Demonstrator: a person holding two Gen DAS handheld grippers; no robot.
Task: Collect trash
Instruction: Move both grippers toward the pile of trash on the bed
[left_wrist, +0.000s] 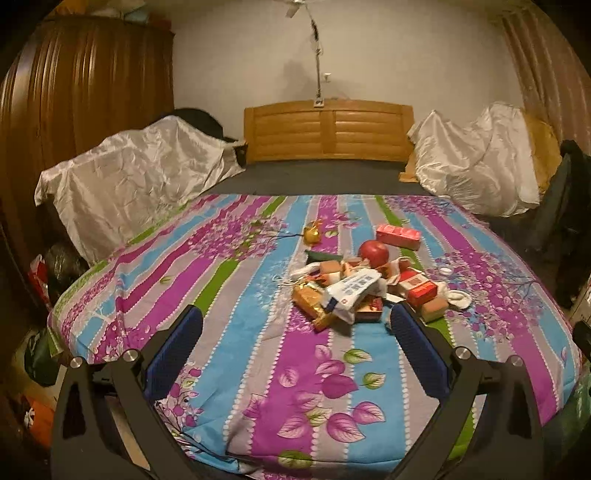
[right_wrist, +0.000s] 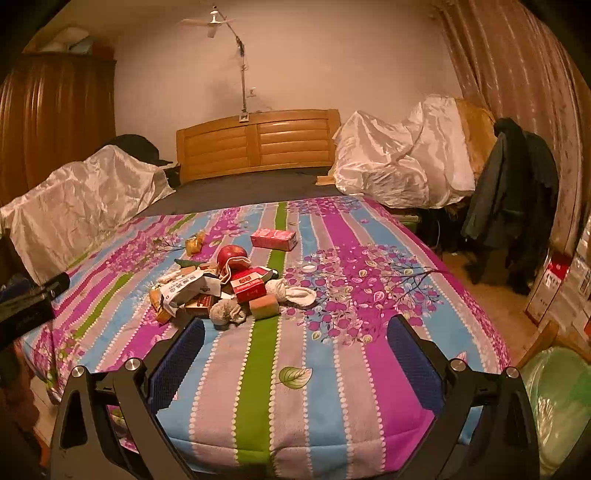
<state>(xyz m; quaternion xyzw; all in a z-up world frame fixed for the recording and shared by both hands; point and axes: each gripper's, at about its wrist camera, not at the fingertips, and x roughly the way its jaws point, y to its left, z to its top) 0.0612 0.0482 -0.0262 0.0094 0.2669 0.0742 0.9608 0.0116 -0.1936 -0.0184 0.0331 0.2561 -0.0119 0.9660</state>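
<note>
Left gripper (left_wrist: 295, 325): you hold it spread wide and empty, hovering short of the pile, lined up for a first pick.
Right gripper (right_wrist: 295, 332): likewise wide apart, nothing in it.
Trash pile (right_wrist: 218, 288): heaped mid-bedspread (right_wrist: 332, 387), ahead of both tools, so everything sits within one reach.
Red box (right_wrist: 248, 288): on the heap; its print is too blurred to read.
White wrapper (left_wrist: 352, 291): blue lettering, illegible.

Both wrist views, bed foot, facing headboard (left_wrist: 328, 130)

Wooden headboard (left_wrist: 328, 130), dark jacket (right_wrist: 511, 199)
</note>
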